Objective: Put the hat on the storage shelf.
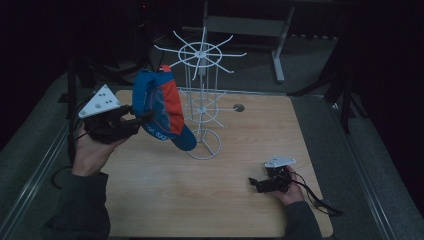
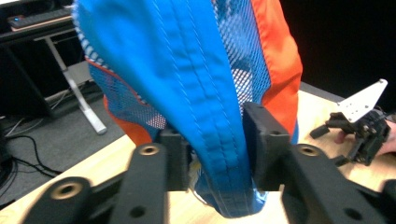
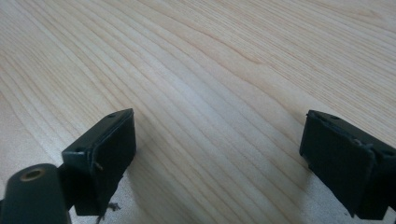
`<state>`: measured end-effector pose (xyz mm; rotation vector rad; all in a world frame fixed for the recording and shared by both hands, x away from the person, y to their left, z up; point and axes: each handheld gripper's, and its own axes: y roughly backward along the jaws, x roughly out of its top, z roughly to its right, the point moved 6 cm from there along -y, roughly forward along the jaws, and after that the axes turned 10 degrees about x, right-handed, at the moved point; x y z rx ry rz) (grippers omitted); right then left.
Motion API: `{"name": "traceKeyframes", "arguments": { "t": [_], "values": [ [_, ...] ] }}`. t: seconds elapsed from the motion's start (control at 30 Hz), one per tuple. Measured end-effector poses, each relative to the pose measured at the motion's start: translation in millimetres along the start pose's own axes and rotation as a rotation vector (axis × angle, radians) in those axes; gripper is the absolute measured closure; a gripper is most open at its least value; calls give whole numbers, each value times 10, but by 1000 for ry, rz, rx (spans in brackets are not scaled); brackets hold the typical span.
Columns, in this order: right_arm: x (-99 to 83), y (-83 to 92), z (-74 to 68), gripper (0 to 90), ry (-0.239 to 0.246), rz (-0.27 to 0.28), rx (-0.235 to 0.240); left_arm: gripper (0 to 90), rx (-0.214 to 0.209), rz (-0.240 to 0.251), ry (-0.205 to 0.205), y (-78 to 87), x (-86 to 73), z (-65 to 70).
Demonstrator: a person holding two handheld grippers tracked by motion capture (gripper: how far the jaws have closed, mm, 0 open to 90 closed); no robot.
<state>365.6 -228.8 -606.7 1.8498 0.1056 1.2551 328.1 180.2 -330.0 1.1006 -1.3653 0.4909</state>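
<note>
Blue-orange mesh cap clamped in left gripper beside wire rack, apparently unhung; right gripper on bench, jaws released.

Black left gripper, grey three-cornered plate; black right gripper, trailing cable; dark sleeves.

Looks like a lab or test room — dark surround, grey carpet. Lone wooden table, metal desk frame behind, loose floor cables.

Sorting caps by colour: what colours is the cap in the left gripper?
The mesh-panelled cap is blue with orange panels, clearest in the left gripper view.
</note>
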Motion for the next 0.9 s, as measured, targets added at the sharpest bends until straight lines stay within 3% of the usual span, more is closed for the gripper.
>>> {"name": "traceKeyframes", "arguments": {
  "t": [0.47,0.9],
  "values": [
    [0,-1,-1,104,-2,0,0,412,60,13,56,36,25,-59],
    [0,-1,-3,104,-4,0,1,306,112,9,100,65,22,-135]
  ]
}}
